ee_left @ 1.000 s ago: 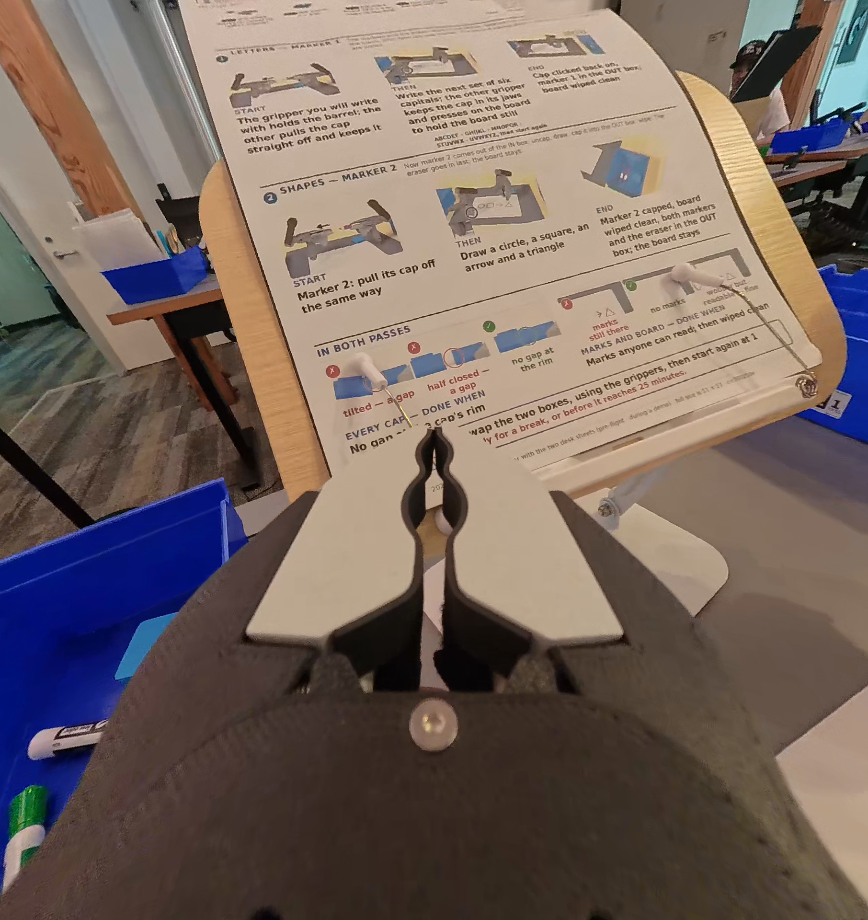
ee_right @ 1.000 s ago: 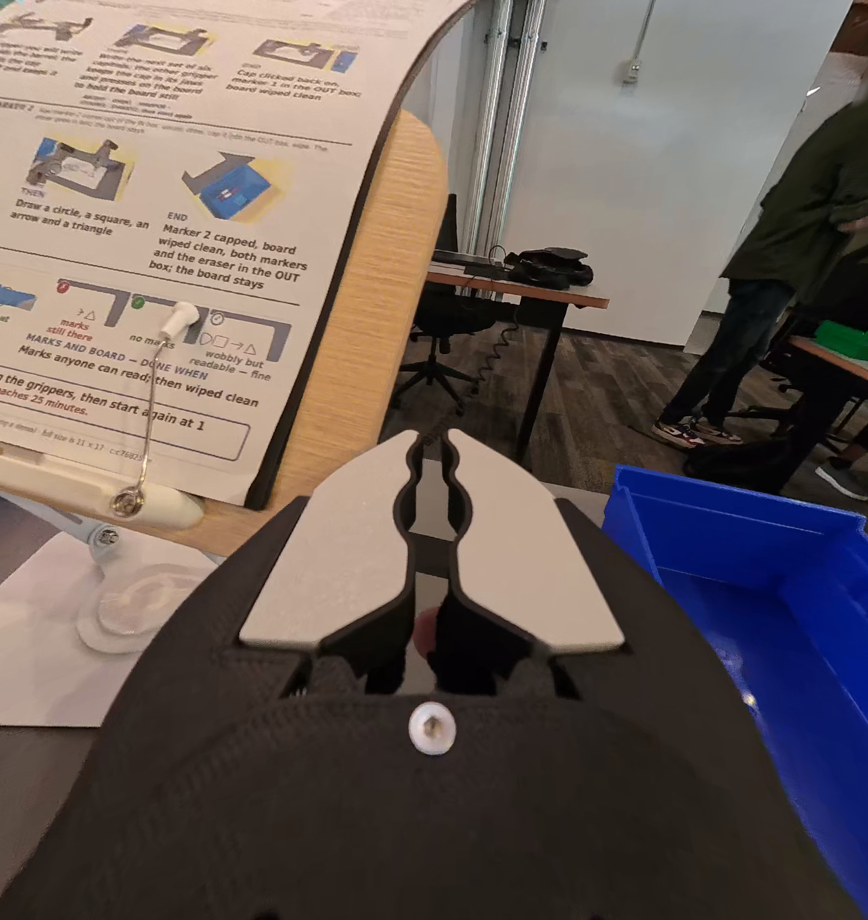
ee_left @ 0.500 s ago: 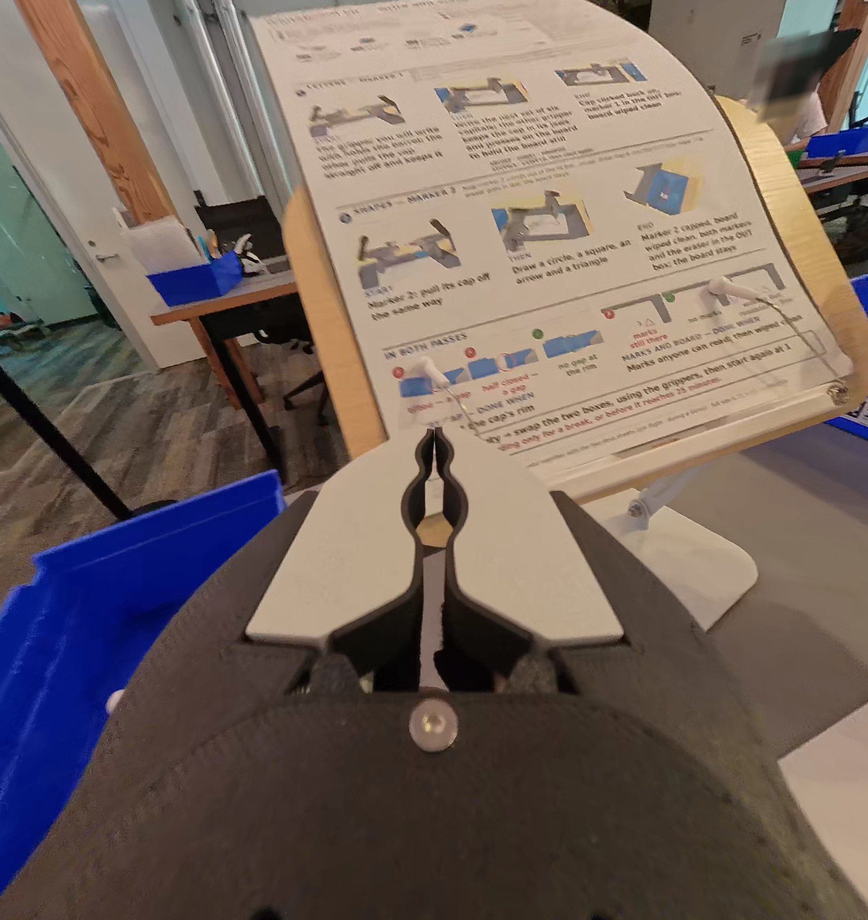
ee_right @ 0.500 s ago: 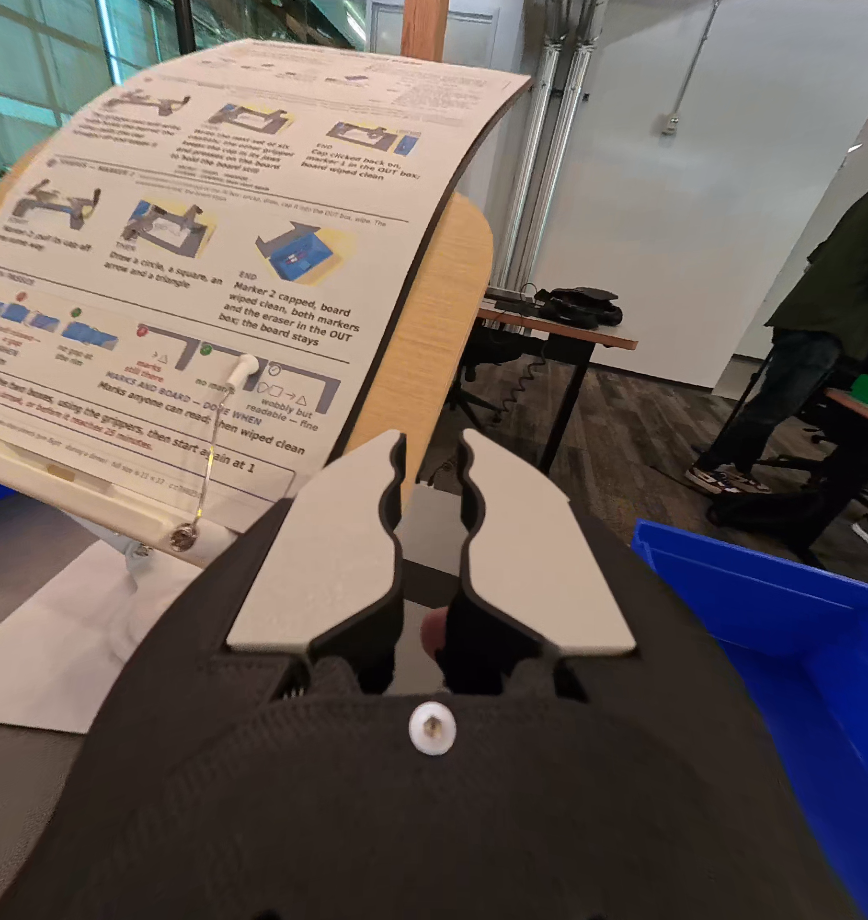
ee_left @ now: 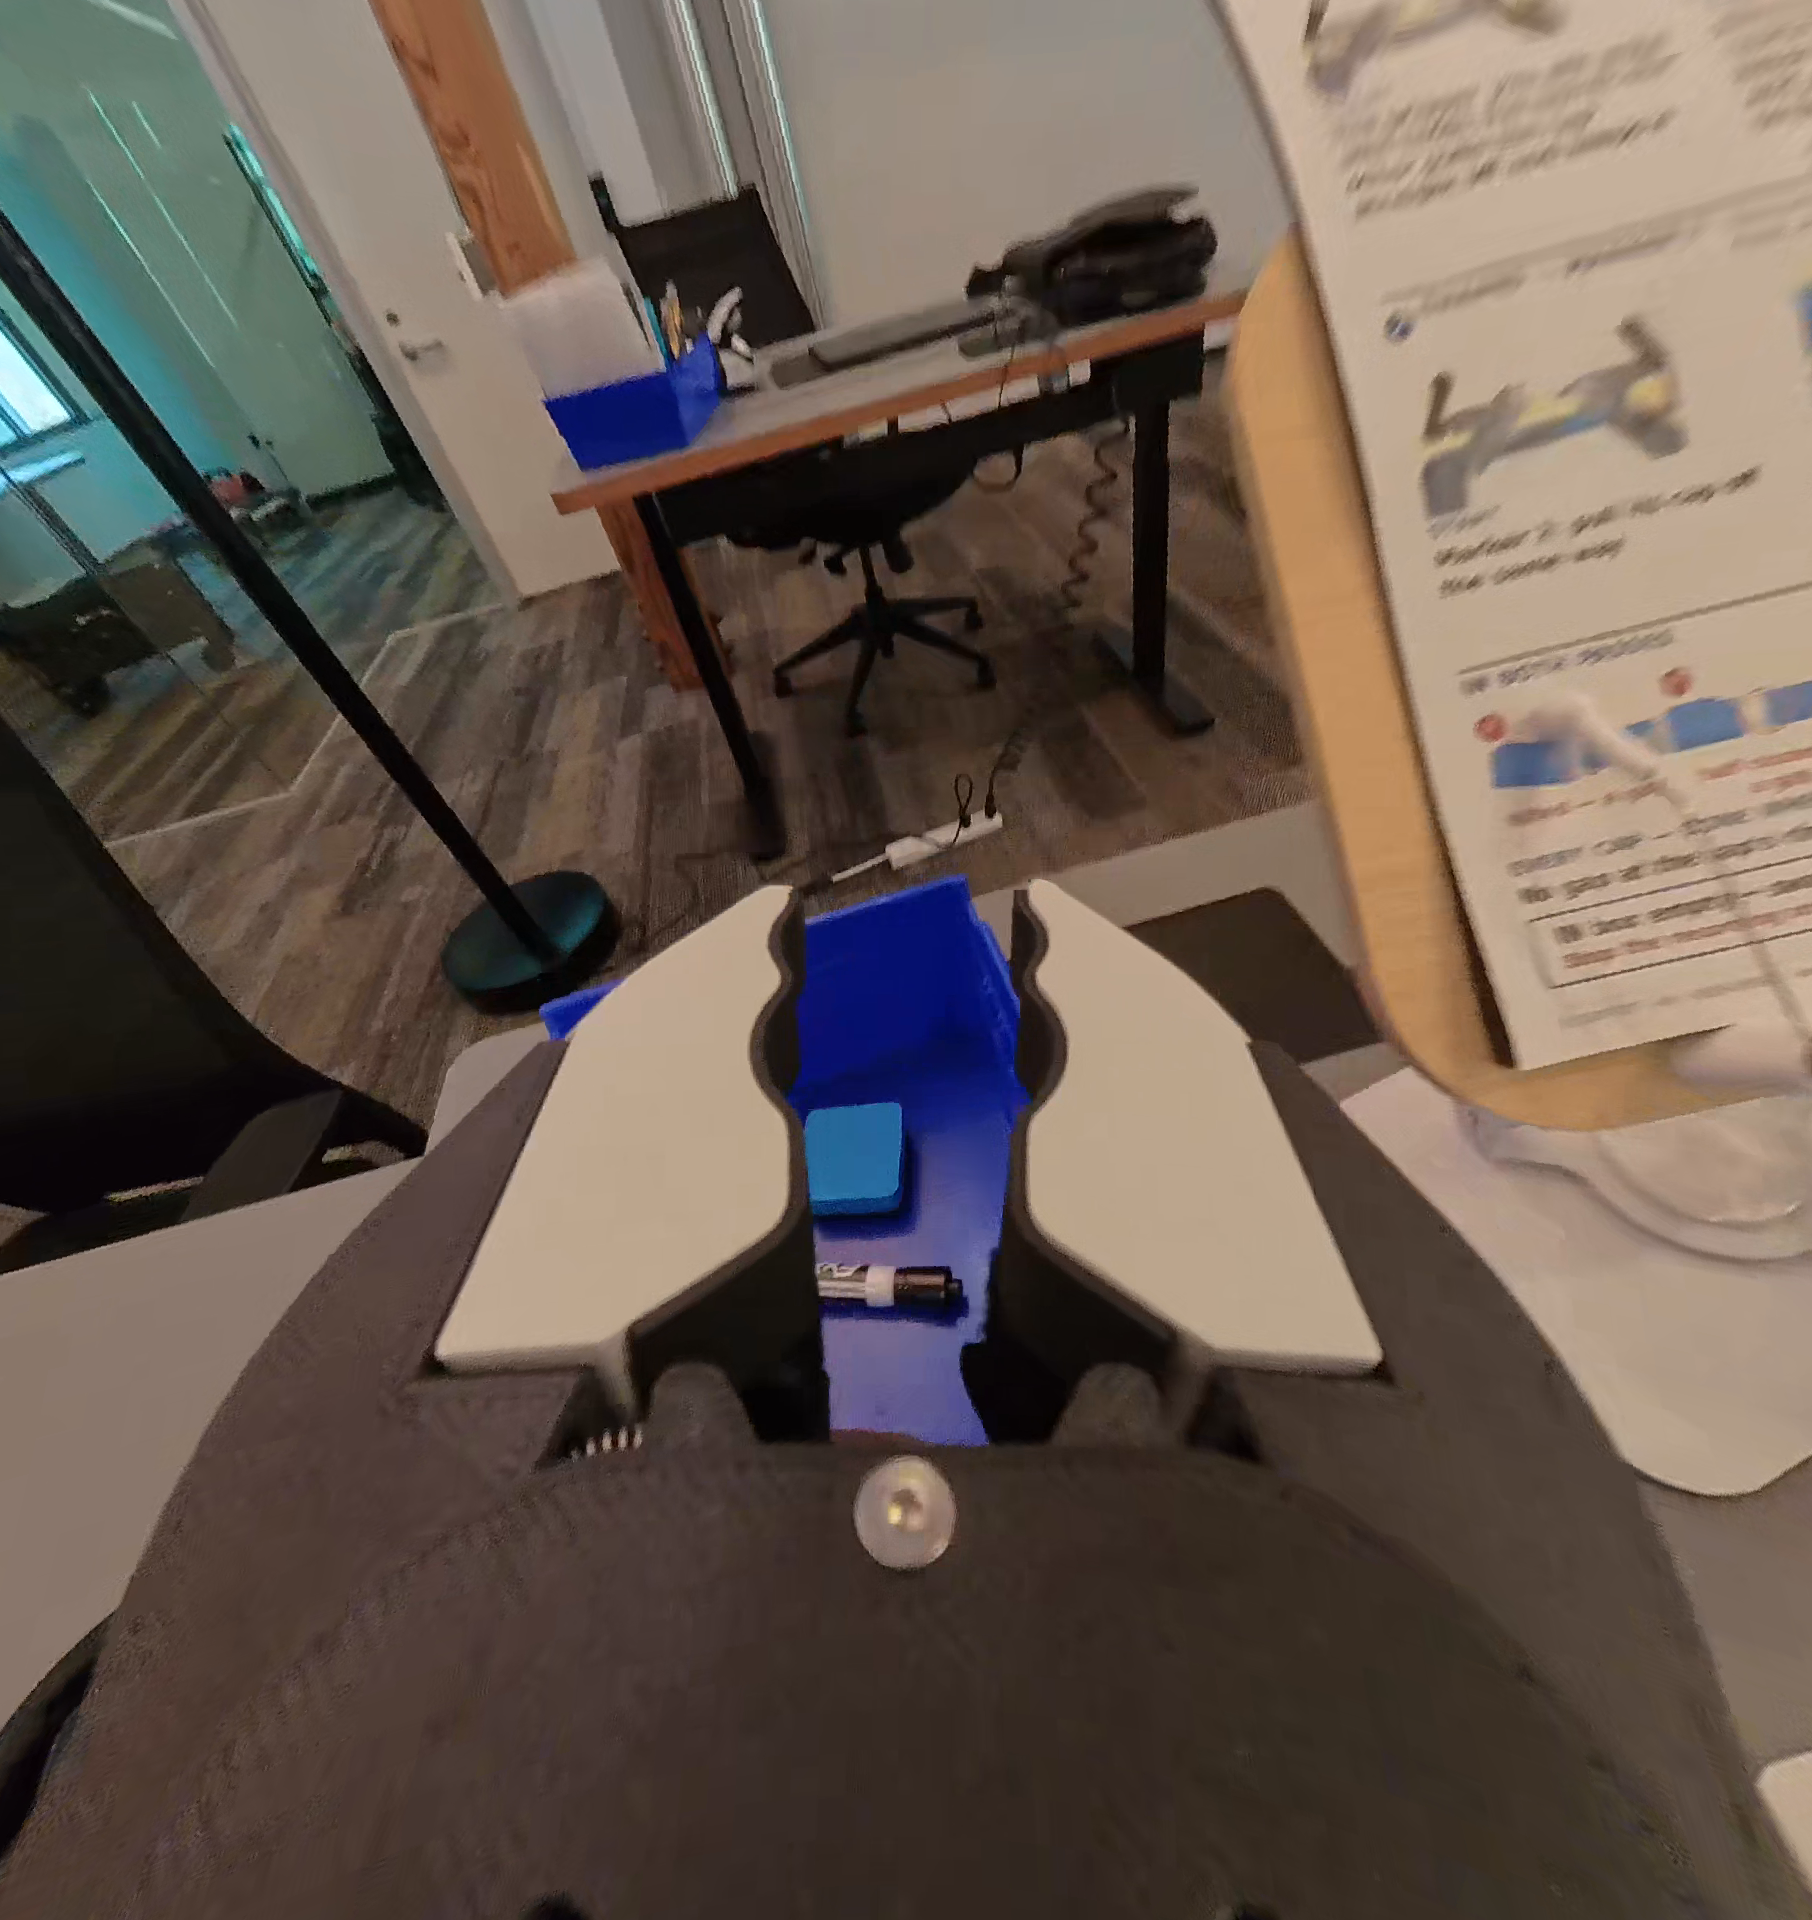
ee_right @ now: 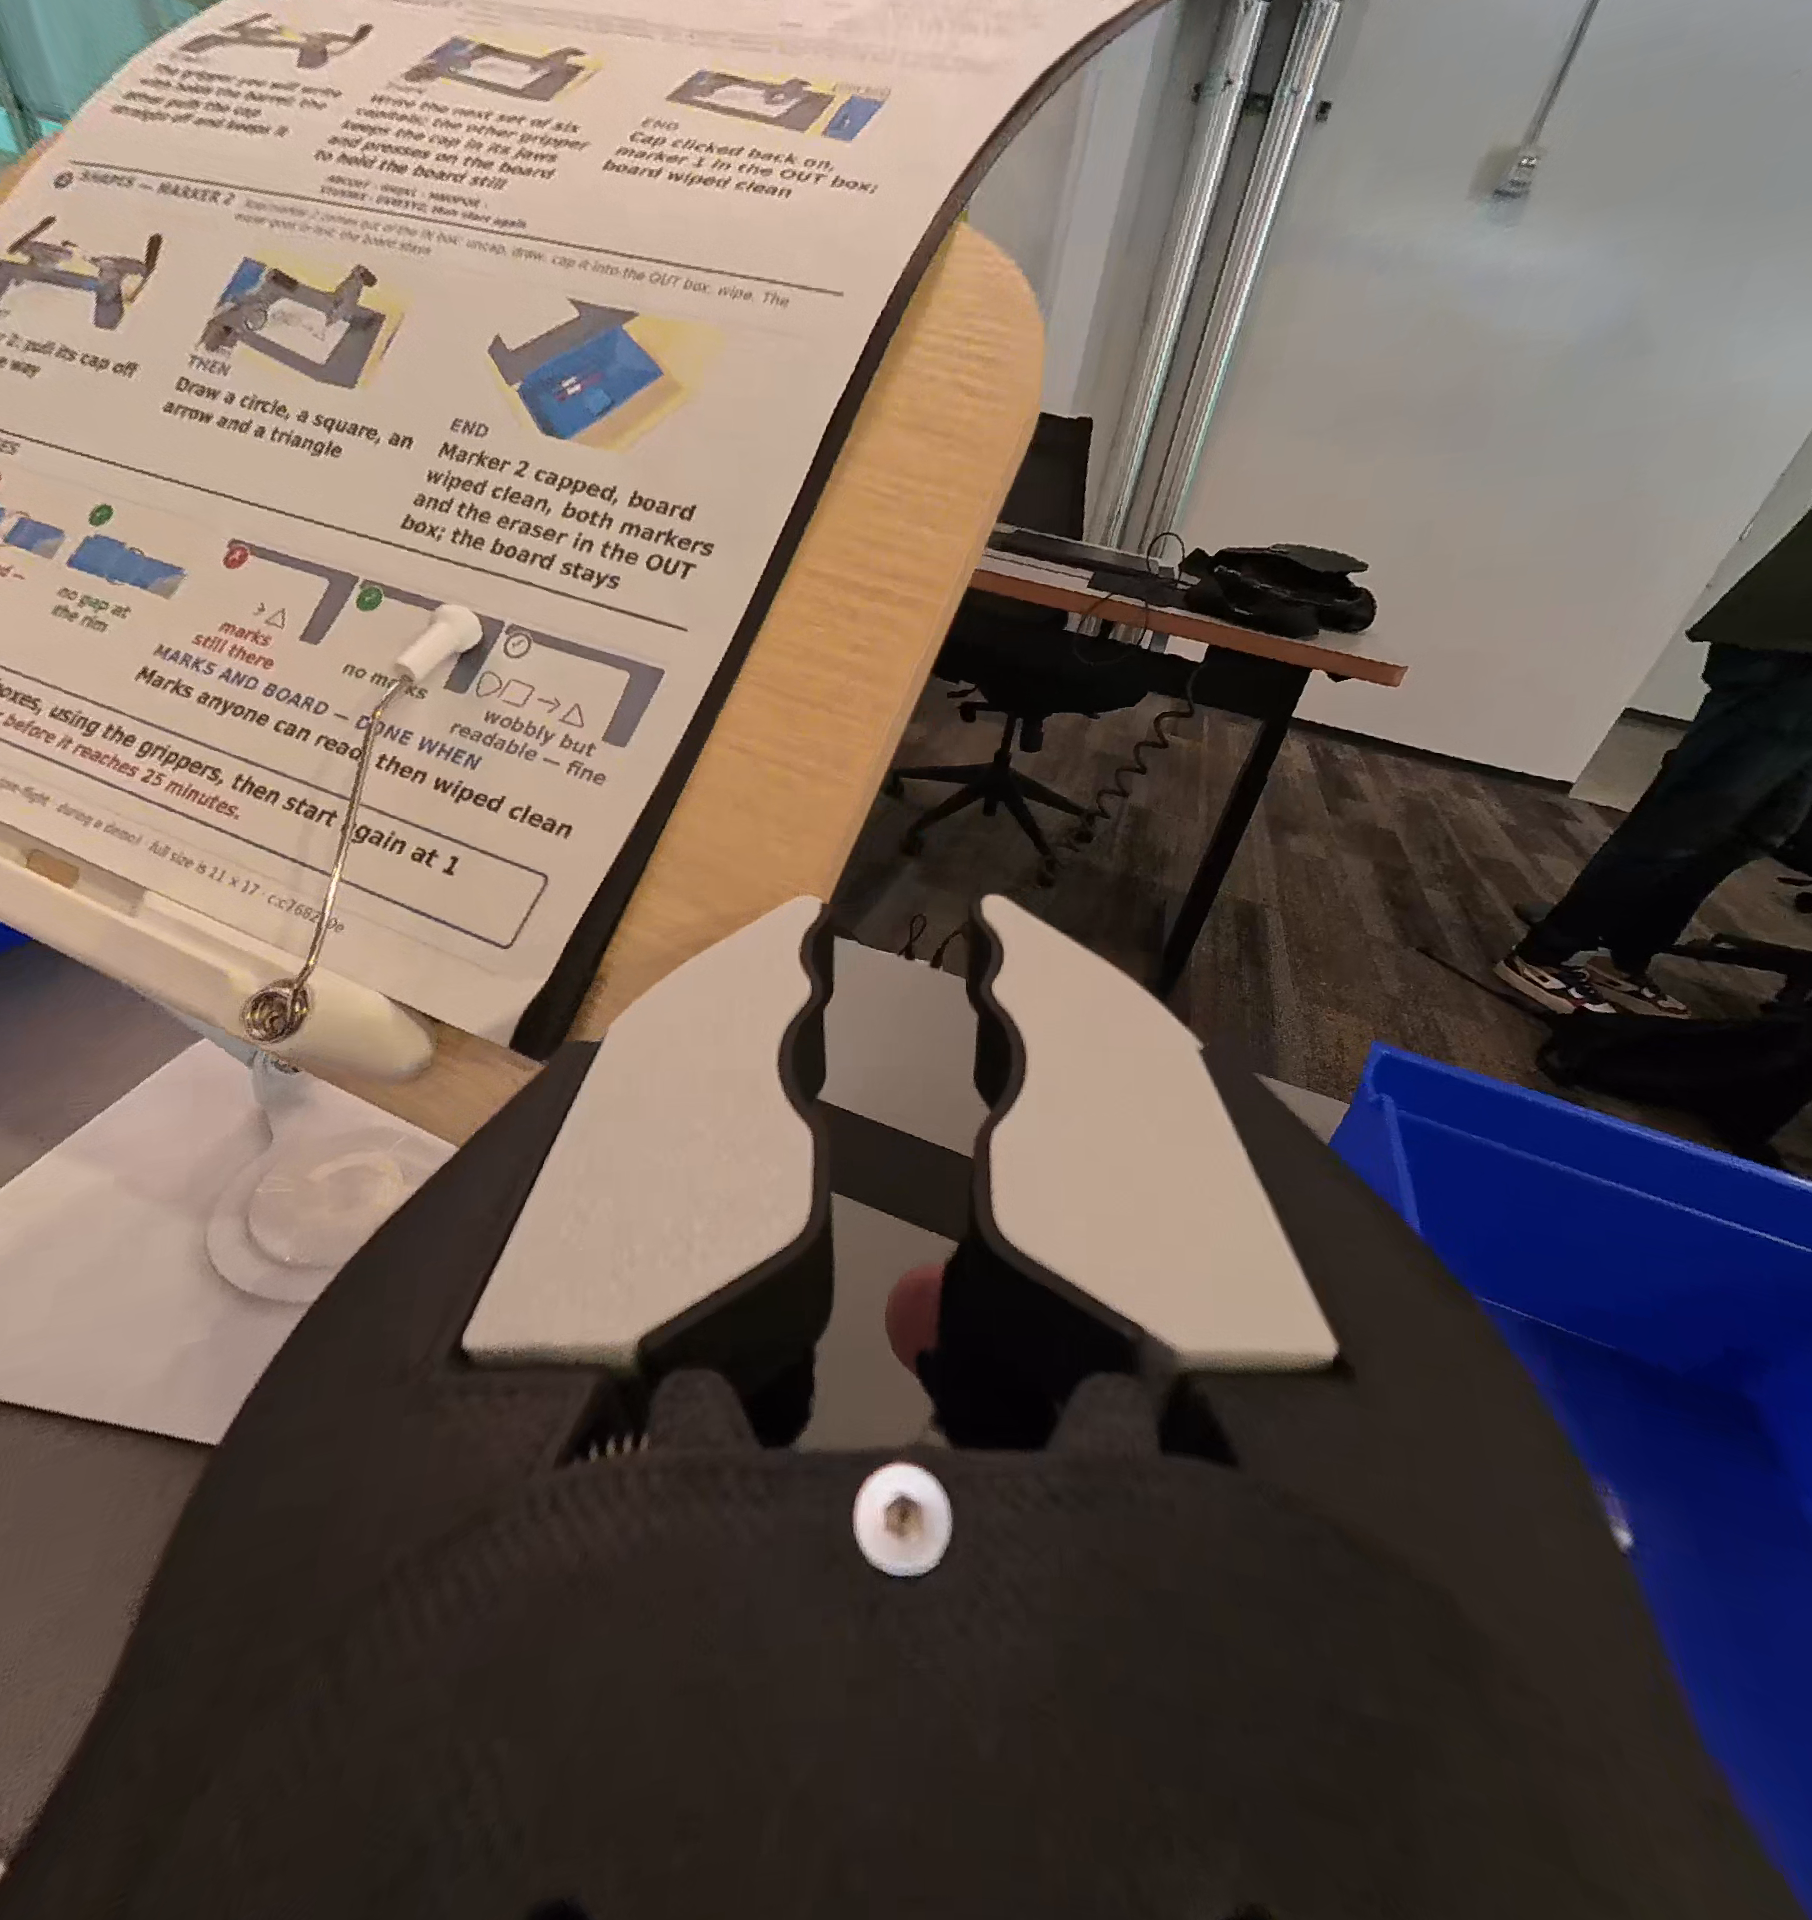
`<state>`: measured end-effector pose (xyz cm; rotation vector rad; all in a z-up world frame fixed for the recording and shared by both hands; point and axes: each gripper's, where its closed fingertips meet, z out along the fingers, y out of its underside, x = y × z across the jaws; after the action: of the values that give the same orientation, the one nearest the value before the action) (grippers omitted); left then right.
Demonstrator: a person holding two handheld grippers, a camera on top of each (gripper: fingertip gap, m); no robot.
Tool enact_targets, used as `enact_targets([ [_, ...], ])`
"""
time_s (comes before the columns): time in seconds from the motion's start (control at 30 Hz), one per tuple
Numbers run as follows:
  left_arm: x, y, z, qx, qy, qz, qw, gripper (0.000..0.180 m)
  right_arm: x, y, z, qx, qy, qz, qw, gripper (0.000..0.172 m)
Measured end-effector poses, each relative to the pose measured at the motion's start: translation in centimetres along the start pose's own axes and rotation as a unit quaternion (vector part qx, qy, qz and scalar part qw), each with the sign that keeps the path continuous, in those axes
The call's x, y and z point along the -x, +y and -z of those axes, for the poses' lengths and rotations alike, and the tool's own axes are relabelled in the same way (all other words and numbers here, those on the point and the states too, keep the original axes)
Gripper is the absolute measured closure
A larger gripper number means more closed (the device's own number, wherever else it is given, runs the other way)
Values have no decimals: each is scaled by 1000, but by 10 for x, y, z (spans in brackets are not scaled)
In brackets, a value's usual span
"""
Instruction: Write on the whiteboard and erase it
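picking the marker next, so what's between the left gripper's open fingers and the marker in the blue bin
Nothing solid: in the left wrist view the left gripper hangs open and empty above the blue bin; the blue eraser lies beyond the marker.

Left hand-held gripper [ee_left: 907, 914] and right hand-held gripper [ee_right: 900, 920] both gape, nothing gripped.

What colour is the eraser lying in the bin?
Light blue, a paler shade than the deep blue bin around the eraser; the left wrist view shows it best.

Two blue bins [ee_left: 886, 997] [ee_right: 1629, 1247], one blue eraser [ee_left: 853, 1158], one black marker [ee_left: 886, 1285], one instruction sheet [ee_right: 414, 436].
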<state>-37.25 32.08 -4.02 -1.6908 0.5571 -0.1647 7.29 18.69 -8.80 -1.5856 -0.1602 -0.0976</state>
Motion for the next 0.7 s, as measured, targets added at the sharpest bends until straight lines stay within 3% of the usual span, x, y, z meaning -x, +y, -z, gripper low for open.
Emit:
enact_targets([
  [0.2, 12, 65, -66, 80, 20, -7, 997, 129, -3, 9, -2, 11, -14, 12, 1000, 143],
  [0.37, 20, 144, -114, 209, 68, 1, 976, 115, -4, 19, -5, 22, -33, 6, 999, 141],
  [0.53, 20, 196, -138, 307, 82, -13, 948, 102, -2, 31, -9, 47, -55, -3, 997, 136],
  [0.7, 29, 239, -146, 388, 67, -15, 919, 103, -3, 37, -11, 58, -55, 3, 997, 135],
])
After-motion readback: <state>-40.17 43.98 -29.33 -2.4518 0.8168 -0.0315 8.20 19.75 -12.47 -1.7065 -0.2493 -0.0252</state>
